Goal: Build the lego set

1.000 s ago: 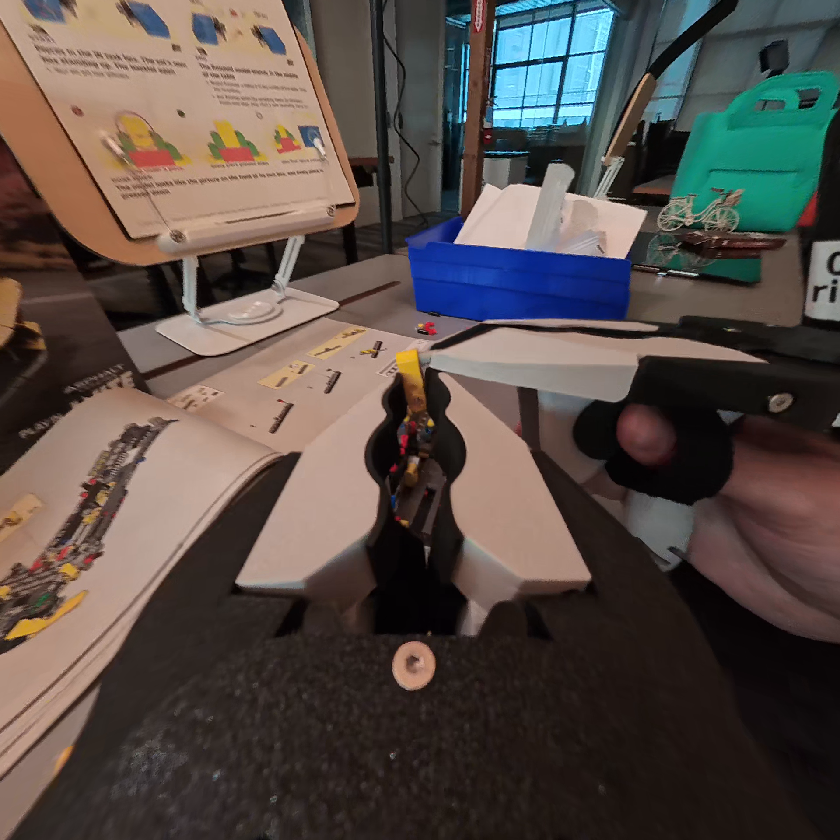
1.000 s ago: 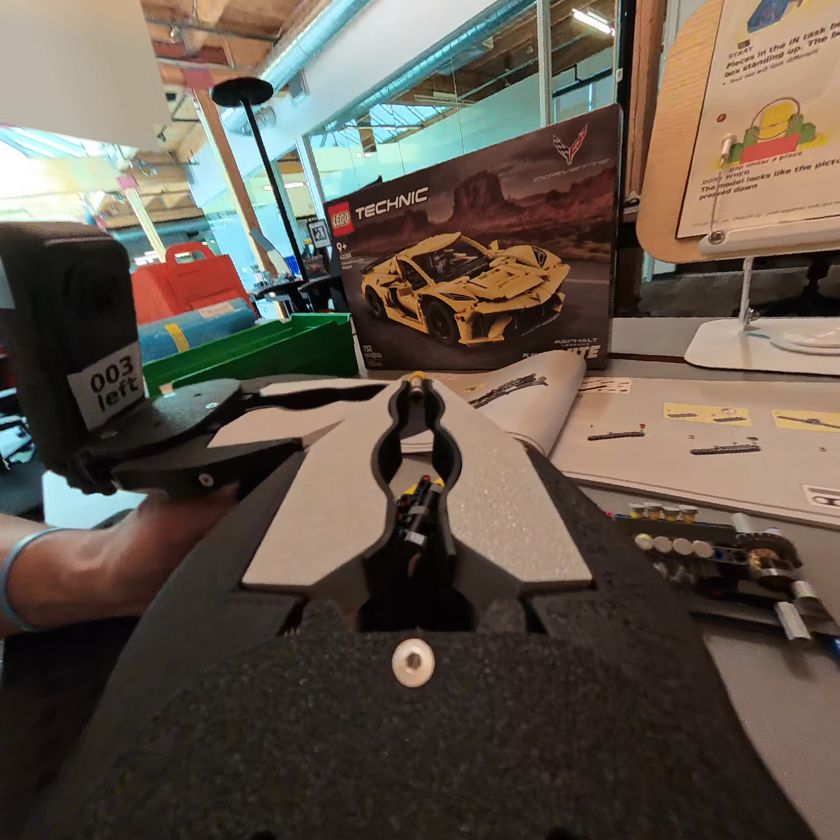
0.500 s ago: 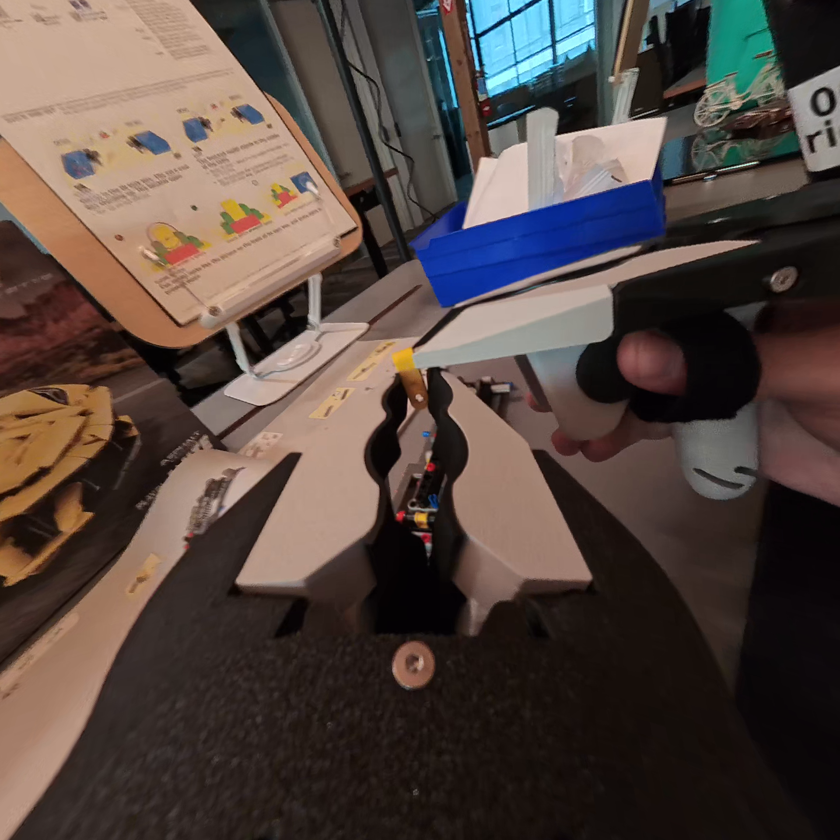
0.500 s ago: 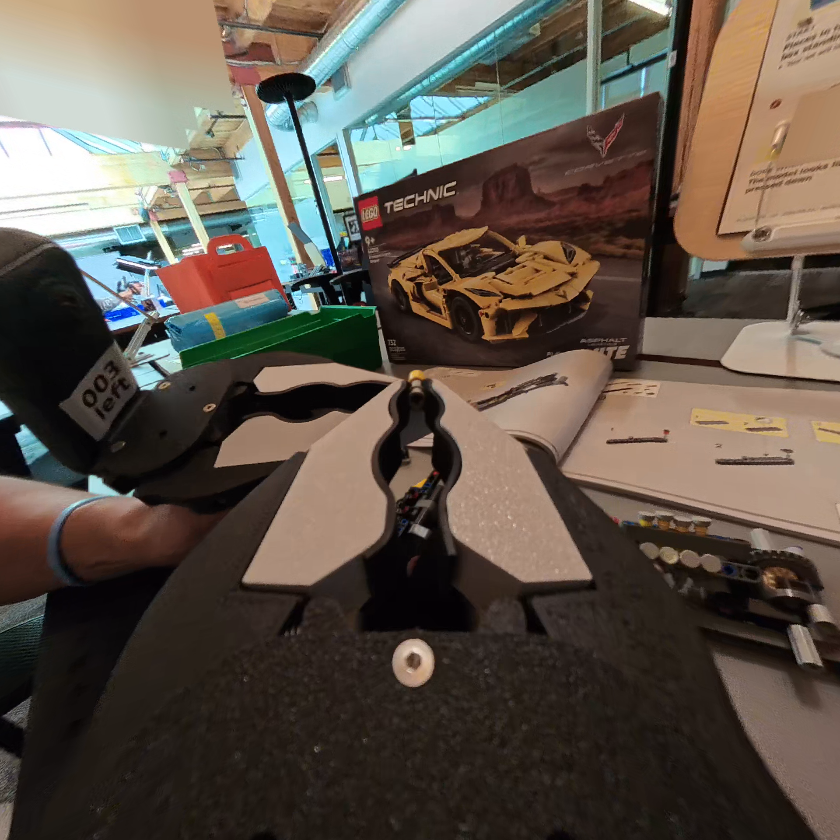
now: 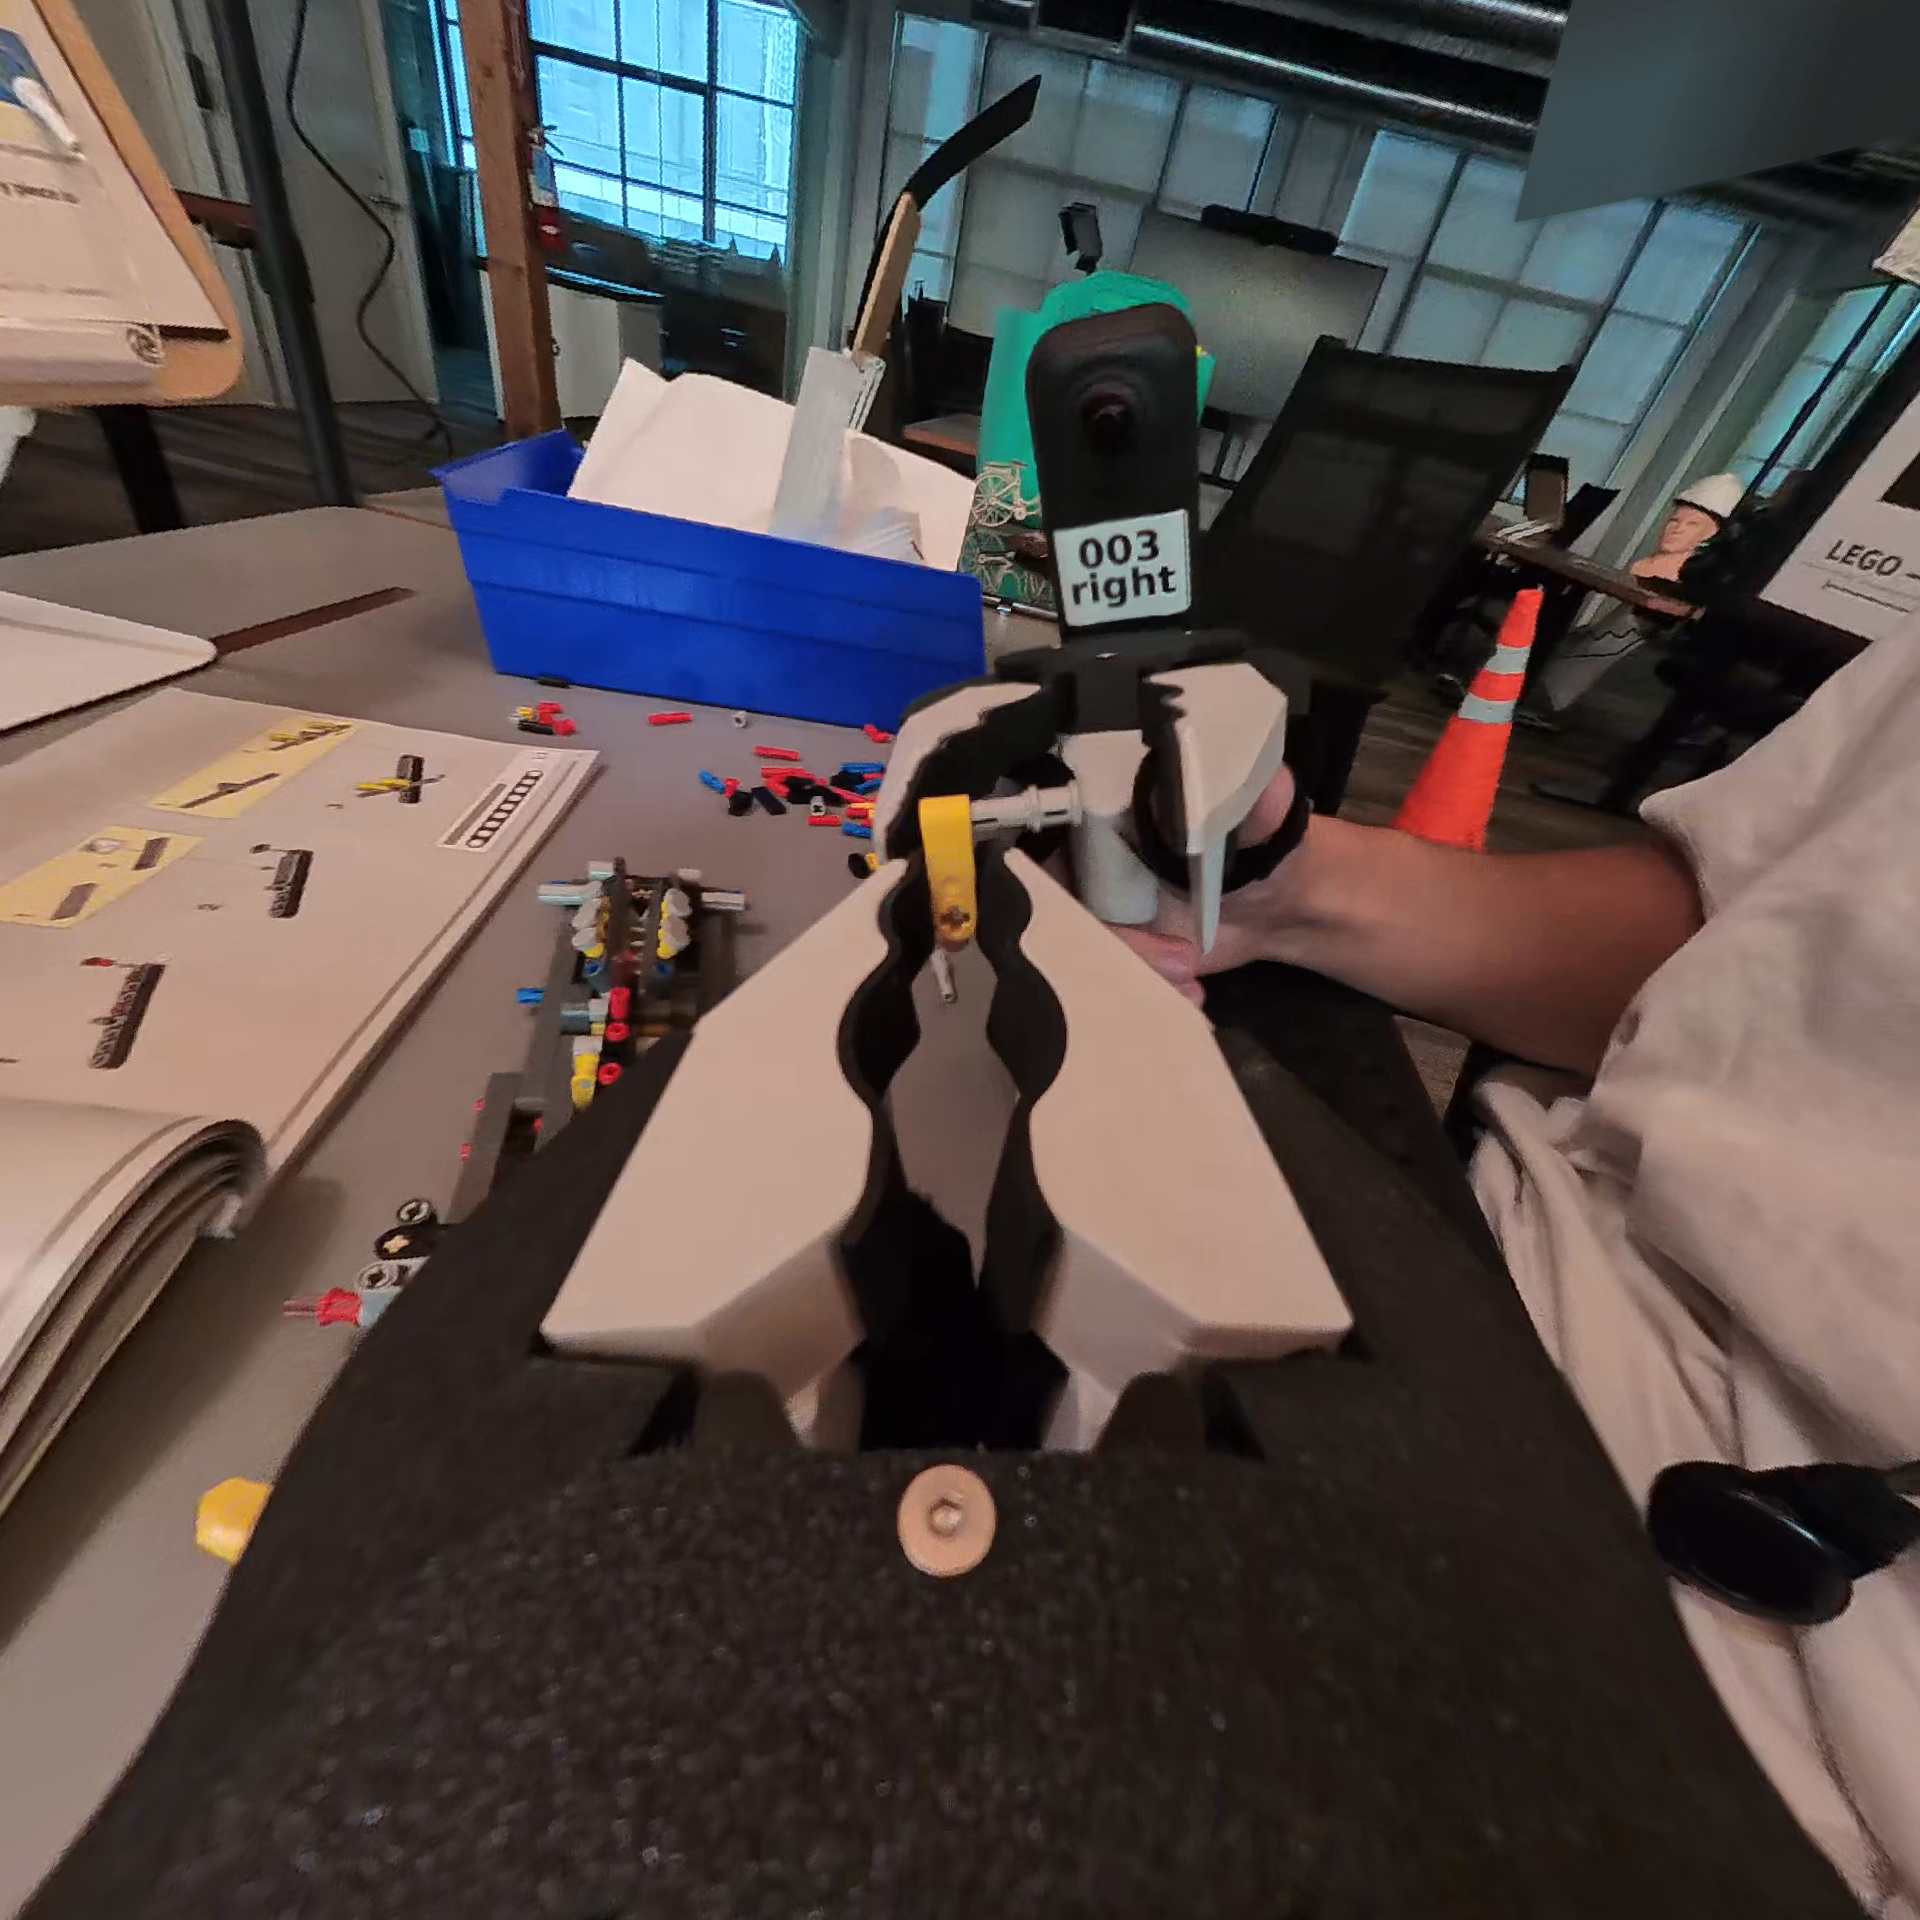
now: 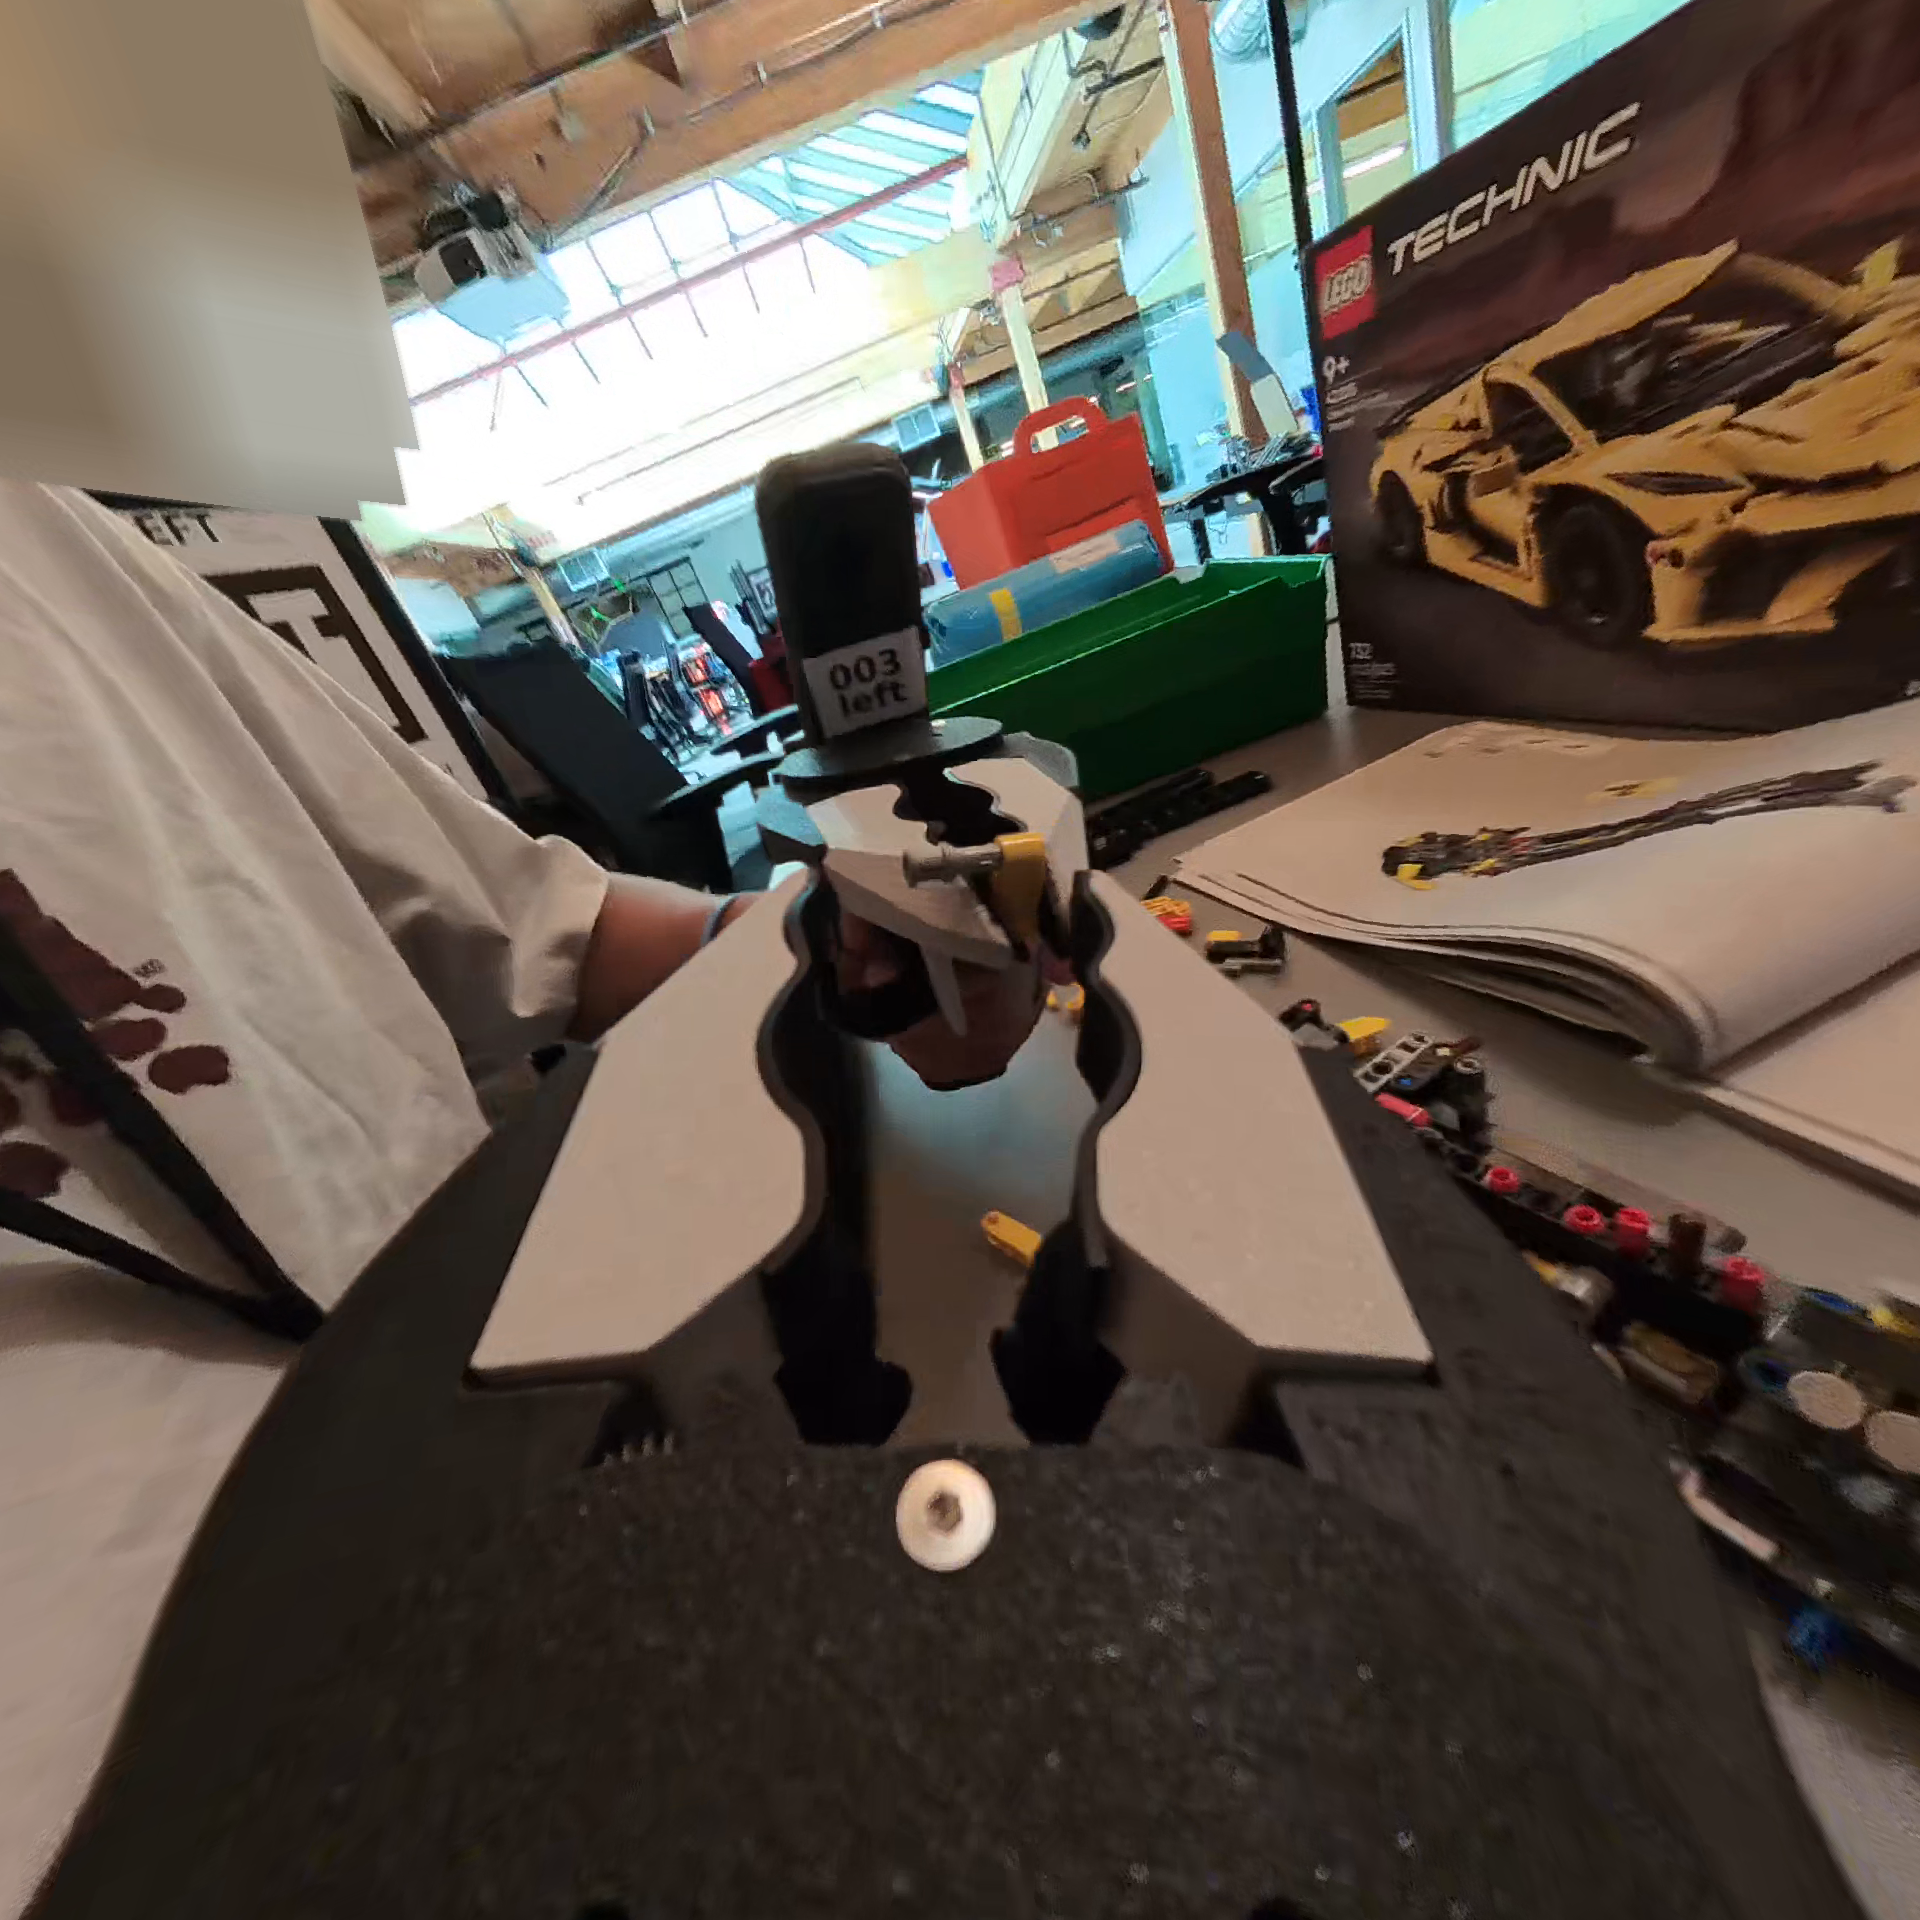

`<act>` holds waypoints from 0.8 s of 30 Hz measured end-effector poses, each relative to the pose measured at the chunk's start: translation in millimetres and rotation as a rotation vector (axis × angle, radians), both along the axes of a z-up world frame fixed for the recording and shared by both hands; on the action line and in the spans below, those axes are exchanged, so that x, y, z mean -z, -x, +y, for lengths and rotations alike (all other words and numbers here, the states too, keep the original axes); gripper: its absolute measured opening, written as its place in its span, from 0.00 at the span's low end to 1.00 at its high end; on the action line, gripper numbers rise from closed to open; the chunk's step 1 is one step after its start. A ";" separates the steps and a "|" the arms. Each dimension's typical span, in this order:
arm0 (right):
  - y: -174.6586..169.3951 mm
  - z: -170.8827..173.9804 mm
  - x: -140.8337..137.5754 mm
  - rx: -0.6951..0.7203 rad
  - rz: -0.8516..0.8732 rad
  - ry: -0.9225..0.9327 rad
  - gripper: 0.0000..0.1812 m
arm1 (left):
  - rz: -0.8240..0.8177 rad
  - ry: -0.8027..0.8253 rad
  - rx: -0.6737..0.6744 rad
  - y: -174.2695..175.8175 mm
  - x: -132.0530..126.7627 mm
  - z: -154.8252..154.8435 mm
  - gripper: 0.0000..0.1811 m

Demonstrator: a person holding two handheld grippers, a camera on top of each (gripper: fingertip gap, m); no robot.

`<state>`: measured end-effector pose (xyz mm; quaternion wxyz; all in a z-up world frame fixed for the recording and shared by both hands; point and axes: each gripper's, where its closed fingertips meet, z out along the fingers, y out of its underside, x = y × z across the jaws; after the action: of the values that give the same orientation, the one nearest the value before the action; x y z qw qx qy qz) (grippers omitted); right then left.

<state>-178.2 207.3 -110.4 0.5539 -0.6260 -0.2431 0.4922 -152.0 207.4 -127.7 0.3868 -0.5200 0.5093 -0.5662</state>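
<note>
A: Near field, left wrist view. Left gripper (image 5: 951, 894) has its tips pinched together on a yellow connector piece (image 5: 948, 852), held upright above the table.

B: Confirmed from the right wrist view. Same yellow connector piece (image 6: 1016, 871) sits at the left gripper (image 6: 1023, 904) tips, with a grey axle pin (image 6: 945, 860) sticking out sideways from its upper end.

A: Axle pin (image 5: 1023, 808) reads the same here, pointing toward the right gripper (image 5: 1049, 790). That gripper faces this camera, fingers spread wide either side of the pin; I cannot tell if either touches it.

B: Right gripper (image 6: 940, 920), own view: tips clearly apart, nothing between them. Left gripper's tips and the connector lie just beyond the gap.

A: Table (image 5: 665, 748) next. A long partly built lego assembly (image 5: 613, 977) lies flat beside the open instruction booklet (image 5: 239, 883).

B: Assembly (image 6: 1621, 1257) shows at my right edge, blurred. One small yellow part (image 6: 1010, 1236) lies on the table (image 6: 966, 1153) between my fingers.

A: Farther off, loose red, blue and black pins (image 5: 800, 784) are scattered in front of a blue bin (image 5: 717, 623) stuffed with white paper.

B: Far side here: a green tray (image 6: 1132, 675), then the set's box (image 6: 1621, 416) standing upright behind the booklet (image 6: 1558, 904).
</note>
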 end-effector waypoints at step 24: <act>-3.1 5.0 9.8 0.034 -0.001 0.005 0.15 | 0.070 0.037 0.045 -5.7 13.1 -6.4 0.04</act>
<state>-175.2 212.2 -120.2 0.5603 -0.6319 -0.2315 0.4829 -146.3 201.0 -140.8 0.3463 -0.5349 0.5235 -0.5655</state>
